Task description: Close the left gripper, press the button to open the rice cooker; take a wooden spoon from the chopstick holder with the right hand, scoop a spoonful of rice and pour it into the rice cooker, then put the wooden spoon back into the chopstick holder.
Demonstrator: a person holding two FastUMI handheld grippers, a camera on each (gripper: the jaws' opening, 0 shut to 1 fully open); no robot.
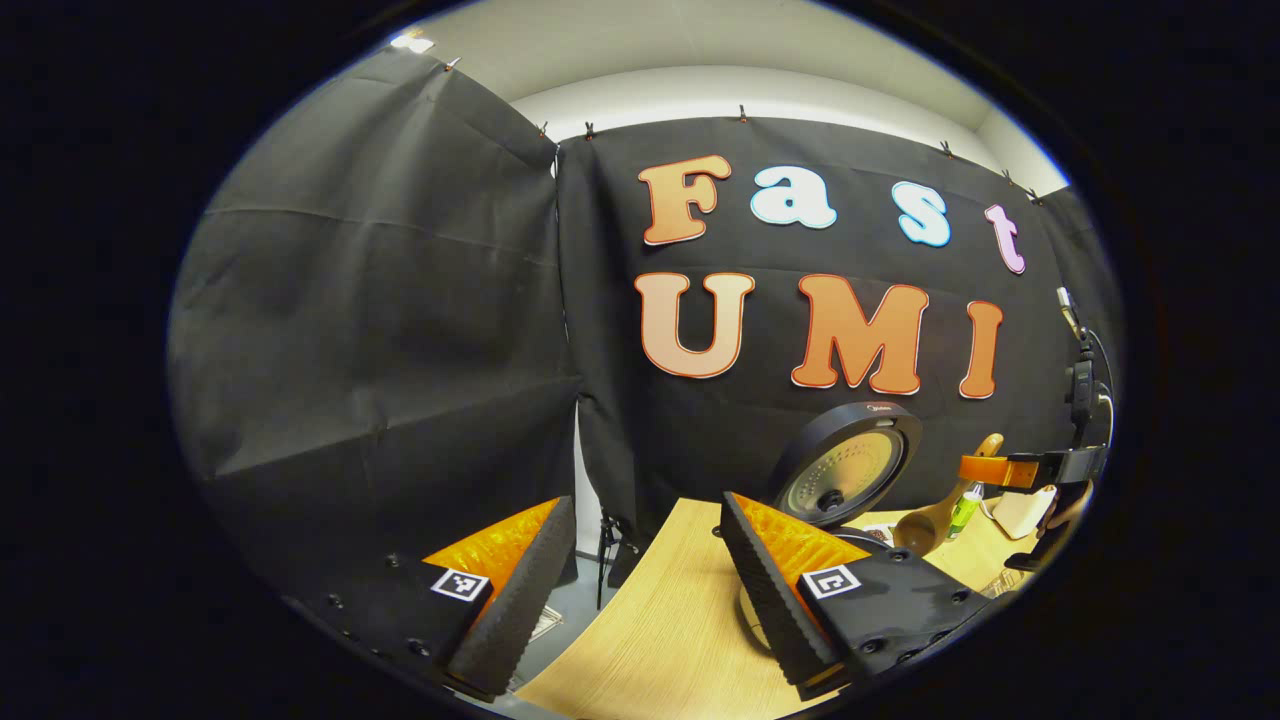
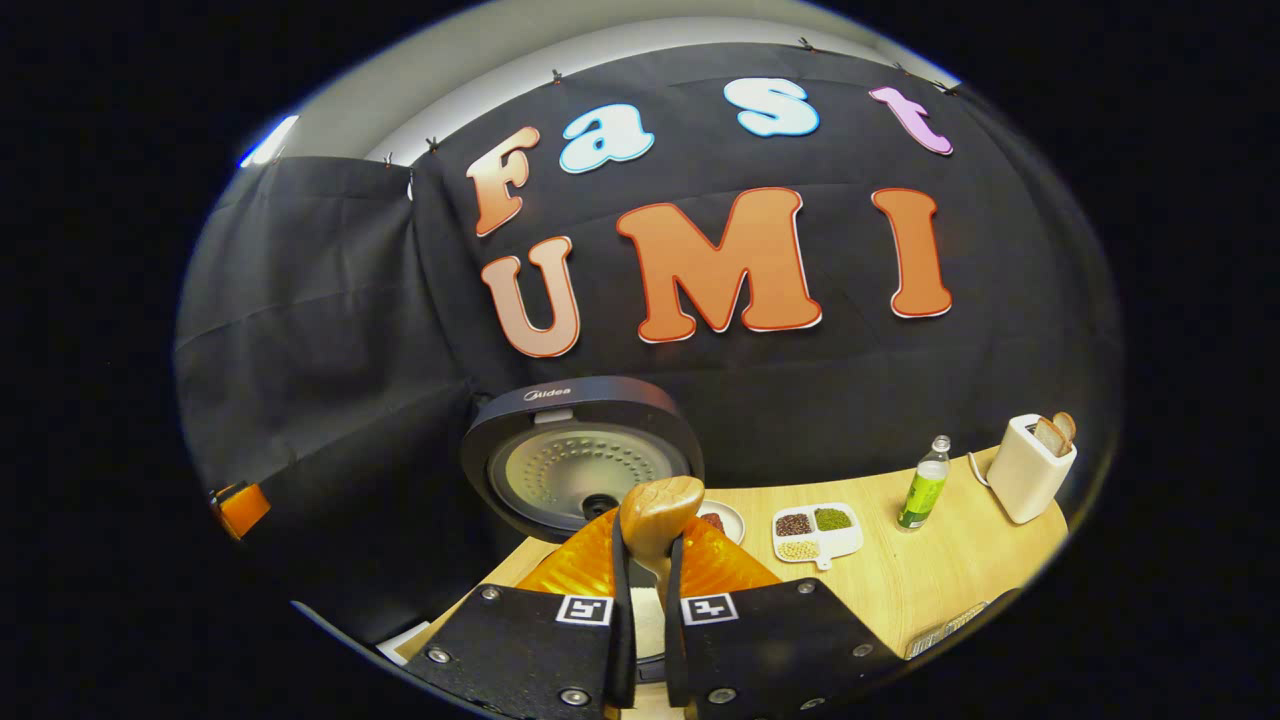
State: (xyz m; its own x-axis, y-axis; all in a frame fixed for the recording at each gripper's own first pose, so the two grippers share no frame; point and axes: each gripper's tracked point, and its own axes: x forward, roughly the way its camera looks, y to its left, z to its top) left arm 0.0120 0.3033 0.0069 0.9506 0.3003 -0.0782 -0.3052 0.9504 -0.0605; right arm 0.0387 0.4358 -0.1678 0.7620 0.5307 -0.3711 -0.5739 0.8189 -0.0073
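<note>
The rice cooker [image 2: 575, 470] is found with its lid raised upright, so the button step is judged complete. The right gripper [image 2: 648, 590] is closed on the handle of the wooden spoon [image 2: 658, 512], both fingers pressed against it, the bowl of the spoon held up in front of the open lid. The left gripper [image 1: 640, 590] is seen with its jaws spread apart and nothing between them, held over the table [image 1: 670, 620] to the side of the cooker. Whether rice is carried in the spoon cannot be told. The step in hand is judged to be the scoop-and-pour; next, the spoon must be brought over the open pot and tipped.
</note>
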